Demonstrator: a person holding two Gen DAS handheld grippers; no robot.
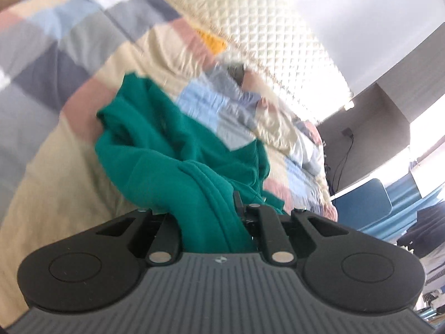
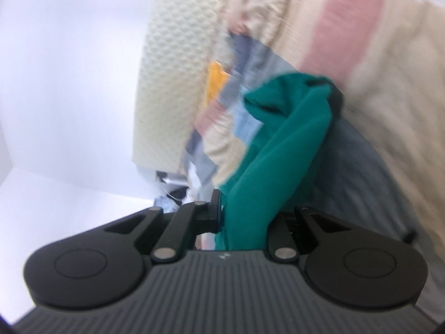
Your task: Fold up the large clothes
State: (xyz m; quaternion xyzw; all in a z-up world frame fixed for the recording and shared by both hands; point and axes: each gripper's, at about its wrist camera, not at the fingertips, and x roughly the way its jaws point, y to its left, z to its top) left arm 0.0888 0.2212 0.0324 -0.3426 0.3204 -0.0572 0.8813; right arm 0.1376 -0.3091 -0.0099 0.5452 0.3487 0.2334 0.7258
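Note:
A teal green garment (image 1: 178, 150) hangs bunched over the bed's patchwork quilt (image 1: 55, 55). My left gripper (image 1: 211, 217) is shut on a thick fold of the garment, which fills the gap between its jaws. In the right wrist view the same garment (image 2: 281, 144) runs up from my right gripper (image 2: 244, 220), which is shut on another bunch of it. The far end of the cloth in the right wrist view wraps a dark object that looks like the other gripper (image 2: 335, 97). Both views are blurred.
A cream quilted headboard (image 1: 264, 33) stands behind the quilt, also in the right wrist view (image 2: 172, 83). A grey cabinet (image 1: 383, 117) with cables, a blue chair (image 1: 364, 203) and dark clothes (image 1: 422, 228) are at the right. A white wall (image 2: 55, 83) is at the left.

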